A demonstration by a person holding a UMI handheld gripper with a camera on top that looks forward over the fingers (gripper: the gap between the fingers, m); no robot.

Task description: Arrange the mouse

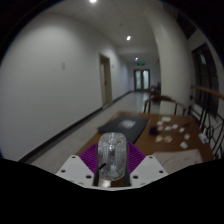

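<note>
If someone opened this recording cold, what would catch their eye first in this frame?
First, the pale mouse, held up between the gripper fingers with the purple pads pressed to its sides. Beyond it lies a wooden table with a dark mat and small white bits scattered on it. Behind that, a long corridor runs back to a green sign.
</note>
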